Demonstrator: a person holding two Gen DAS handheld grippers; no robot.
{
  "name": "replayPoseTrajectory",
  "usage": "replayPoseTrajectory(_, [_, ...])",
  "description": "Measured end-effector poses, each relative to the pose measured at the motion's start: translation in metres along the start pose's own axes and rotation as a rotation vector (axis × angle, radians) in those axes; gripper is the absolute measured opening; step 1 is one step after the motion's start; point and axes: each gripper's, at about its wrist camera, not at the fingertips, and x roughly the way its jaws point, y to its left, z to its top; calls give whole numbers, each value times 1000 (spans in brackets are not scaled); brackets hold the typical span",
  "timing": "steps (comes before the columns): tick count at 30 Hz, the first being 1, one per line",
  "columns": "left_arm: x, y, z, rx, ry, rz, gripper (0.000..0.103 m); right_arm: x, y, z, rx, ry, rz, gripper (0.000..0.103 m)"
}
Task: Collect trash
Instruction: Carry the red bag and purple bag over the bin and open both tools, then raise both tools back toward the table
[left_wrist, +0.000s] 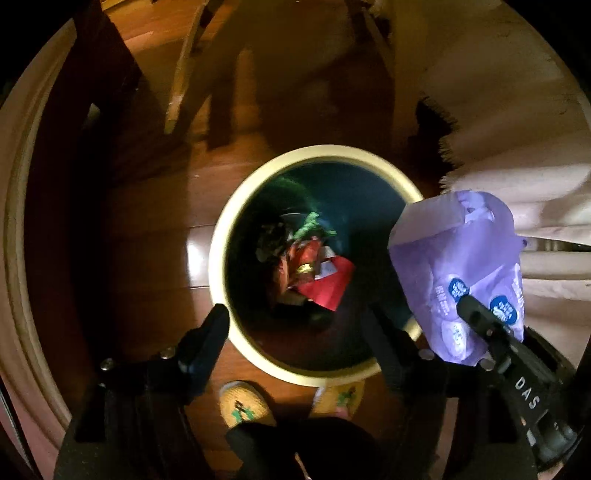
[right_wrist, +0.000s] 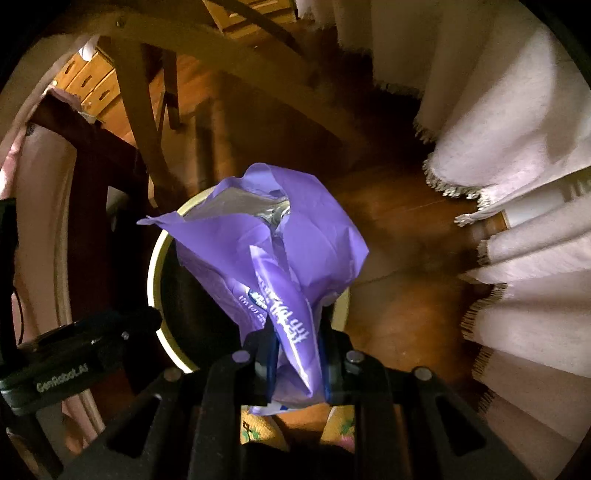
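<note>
A round cream-rimmed trash bin stands on the wooden floor below me, with red, green and dark scraps of trash inside. My left gripper is open and empty, held right above the bin's near rim. My right gripper is shut on a crumpled purple plastic wrapper and holds it above the bin's rim. The wrapper also shows in the left wrist view, at the bin's right edge, with the right gripper's finger on it.
A pale fringed cloth hangs at the right. Wooden chair legs and a dark wooden frame stand beyond and left of the bin. The person's yellow slippers are on the floor just before the bin.
</note>
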Motion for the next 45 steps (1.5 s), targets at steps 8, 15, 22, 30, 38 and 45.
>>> replayPoseTrajectory(8, [-16,31,-6,-33,-76,70,82,30,29,5,-52,1,56,35])
replayPoseTrajectory(15, [-40,50,-4,-88,-148,87,85,20,44,7,-95,-21,53,66])
replayPoseTrajectory(22, [-82,46,-6,-89,-184,83,85,-23,42,9,-84,-38,28,67])
replayPoseTrajectory(30, [-167,32,-14,-62,-230,86,85,-108,50,4,-55,-76,50,67])
replayPoseTrajectory(38, [-273,10,-28,-54,-279,87,85,-214,62,5,-47,-94,112,67])
replayPoseTrajectory(45, [-357,-16,-41,-23,-325,121,85,-315,72,13,-109,-150,145,67])
